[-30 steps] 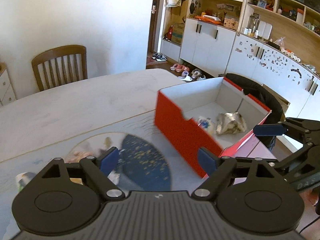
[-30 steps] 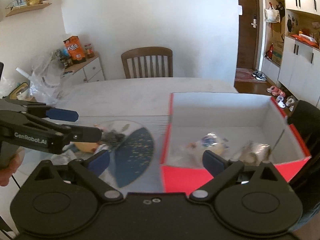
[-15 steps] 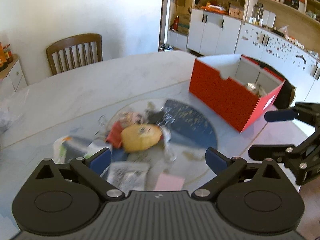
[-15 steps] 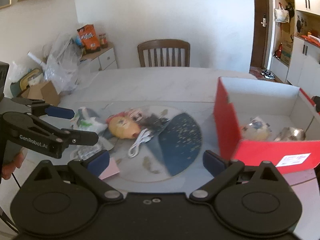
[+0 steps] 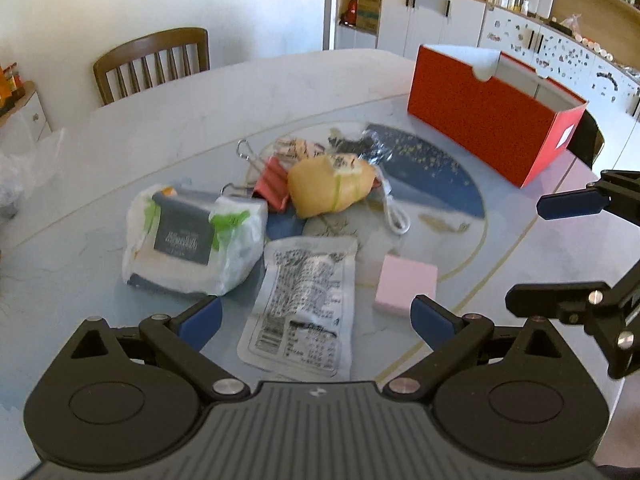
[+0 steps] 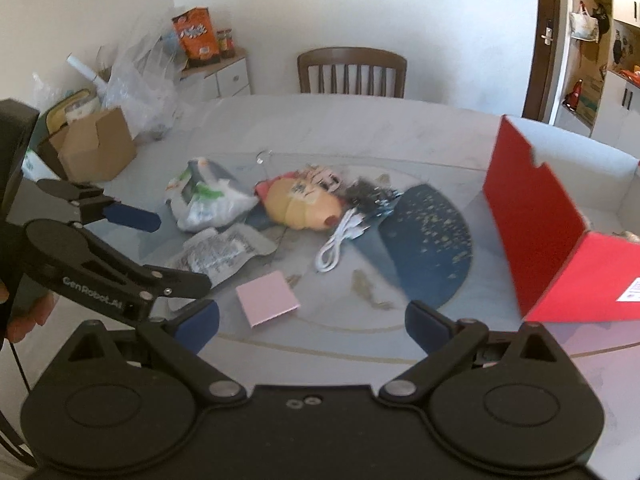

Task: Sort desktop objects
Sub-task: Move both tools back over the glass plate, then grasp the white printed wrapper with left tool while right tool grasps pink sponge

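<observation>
A pile of small objects lies on the table: a white plastic bag (image 5: 192, 236) with a grey card, a printed foil packet (image 5: 304, 300), a pink sticky-note pad (image 5: 406, 290), a yellow wrapped bun (image 5: 328, 188), a red binder clip (image 5: 272, 184), a white cable (image 5: 394, 212) and dark packets. The red box (image 5: 484, 116) stands at the right. My left gripper (image 5: 316, 316) is open and empty just above the foil packet. My right gripper (image 6: 312, 320) is open and empty near the pink pad (image 6: 267, 298), left of the red box (image 6: 540, 220).
A wooden chair (image 5: 152, 64) stands behind the table. A cardboard box (image 6: 96, 148), plastic bags and a cabinet with snacks (image 6: 200, 40) are at the far left. White cupboards (image 5: 440, 20) line the right wall. The table edge runs close on the right.
Both grippers have swung left, away from the red box and over to the pile of objects. Both stay open and empty.
</observation>
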A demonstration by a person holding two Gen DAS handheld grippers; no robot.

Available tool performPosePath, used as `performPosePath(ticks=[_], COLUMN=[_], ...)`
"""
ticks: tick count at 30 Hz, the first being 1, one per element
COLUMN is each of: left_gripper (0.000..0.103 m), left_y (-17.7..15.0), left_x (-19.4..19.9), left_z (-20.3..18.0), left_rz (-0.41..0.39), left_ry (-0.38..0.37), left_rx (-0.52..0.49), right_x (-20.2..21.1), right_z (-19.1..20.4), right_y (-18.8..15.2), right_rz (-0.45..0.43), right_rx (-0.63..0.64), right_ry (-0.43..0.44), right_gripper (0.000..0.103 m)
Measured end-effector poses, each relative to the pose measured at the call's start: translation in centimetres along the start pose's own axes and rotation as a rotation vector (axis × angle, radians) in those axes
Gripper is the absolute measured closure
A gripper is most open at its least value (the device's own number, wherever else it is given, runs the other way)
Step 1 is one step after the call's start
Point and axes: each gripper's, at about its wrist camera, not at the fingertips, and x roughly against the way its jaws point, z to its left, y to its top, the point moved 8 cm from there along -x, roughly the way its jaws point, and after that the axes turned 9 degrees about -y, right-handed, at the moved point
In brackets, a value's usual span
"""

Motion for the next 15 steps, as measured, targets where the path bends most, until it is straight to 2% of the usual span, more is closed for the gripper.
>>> performPosePath(ticks=[10,15], left_gripper=[0.002,0.002], left_y=[-0.9,-1.3], left_x=[-1.6,-2.4], left_z=[1.4,1.7], left_rz=[0.025,0.025], left_ry=[0.004,0.010], left_rx=[0.004,-0.012], right_x=[-2.5,-4.2], right_z=[1.9,2.3], right_y=[-0.7,-1.4], right_rz=[0.023,0.051], right_rx=[0.066,0.088], right_ry=[0.000,-0.002], right_gripper=[0.008,0.015])
